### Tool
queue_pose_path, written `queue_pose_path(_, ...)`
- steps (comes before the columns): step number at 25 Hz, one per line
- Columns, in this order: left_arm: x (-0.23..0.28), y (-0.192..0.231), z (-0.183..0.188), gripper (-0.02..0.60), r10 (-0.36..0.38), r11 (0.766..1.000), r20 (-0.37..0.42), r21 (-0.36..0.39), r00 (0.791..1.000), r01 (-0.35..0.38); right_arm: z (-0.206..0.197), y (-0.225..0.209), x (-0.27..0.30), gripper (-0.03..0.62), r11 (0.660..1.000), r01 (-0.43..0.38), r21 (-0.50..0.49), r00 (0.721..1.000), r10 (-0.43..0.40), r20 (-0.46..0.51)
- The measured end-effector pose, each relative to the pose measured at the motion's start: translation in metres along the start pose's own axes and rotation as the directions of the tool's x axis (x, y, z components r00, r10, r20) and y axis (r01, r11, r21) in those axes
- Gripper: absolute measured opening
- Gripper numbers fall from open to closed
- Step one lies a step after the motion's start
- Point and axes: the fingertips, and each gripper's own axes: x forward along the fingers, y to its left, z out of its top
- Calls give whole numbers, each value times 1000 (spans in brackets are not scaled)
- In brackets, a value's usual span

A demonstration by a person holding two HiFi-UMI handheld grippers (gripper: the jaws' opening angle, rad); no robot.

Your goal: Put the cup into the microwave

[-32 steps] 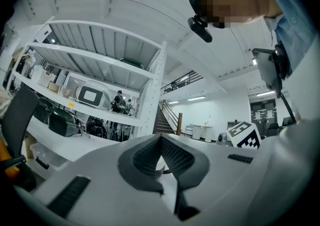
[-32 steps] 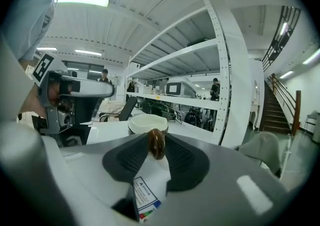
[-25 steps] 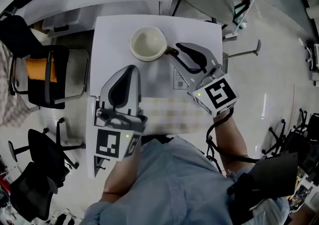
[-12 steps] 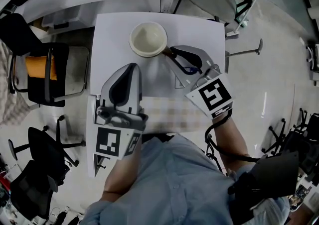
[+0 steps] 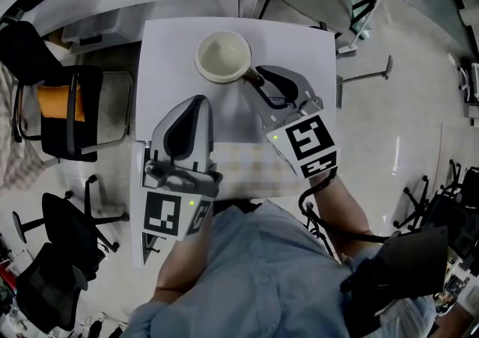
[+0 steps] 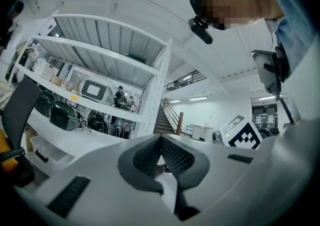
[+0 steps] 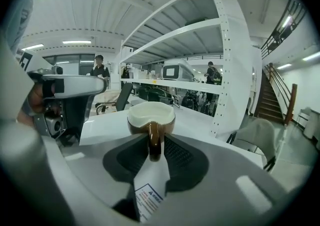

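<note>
The cup (image 5: 222,56), cream inside and brown outside, stands upright on a white top surface (image 5: 299,45). Its brown handle (image 5: 254,77) points toward my right gripper (image 5: 263,84). In the right gripper view the handle (image 7: 154,139) hangs between the two dark pads (image 7: 131,156), below the cup (image 7: 151,115). The jaws are opening and the pads stand close beside the handle without clearly pressing on it. My left gripper (image 5: 198,102) hovers level over the near left of the surface, tips together, with nothing in it (image 6: 161,139).
A printed label (image 5: 268,116) and a checkered mat (image 5: 247,168) lie on the surface near me. Black chairs (image 5: 71,112) stand to the left. White shelving (image 7: 225,60) behind the cup carries a white box-shaped appliance (image 7: 175,72).
My right gripper has swung left and turned, bringing its tips round the cup handle. The cup and the left gripper stay where they were.
</note>
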Motion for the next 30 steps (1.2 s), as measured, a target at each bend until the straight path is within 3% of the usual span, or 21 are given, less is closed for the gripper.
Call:
queue_pose_path(9, -3, 7, 0, 5, 9, 1000, 2, -17, 1000, -9, 3, 1, 6, 84, 1000, 9, 12, 999, -8, -54)
queue_pose_path(14, -4, 8, 0, 5, 3, 1000, 2, -23, 1000, -3, 4, 3, 9, 67, 999, 26, -28, 998, -28, -59)
queue_pose_path(30, -15, 9, 0, 5, -13, 1000, 1, -5, 1000, 13, 10, 21, 0, 60, 997, 57, -46, 998, -56, 21)
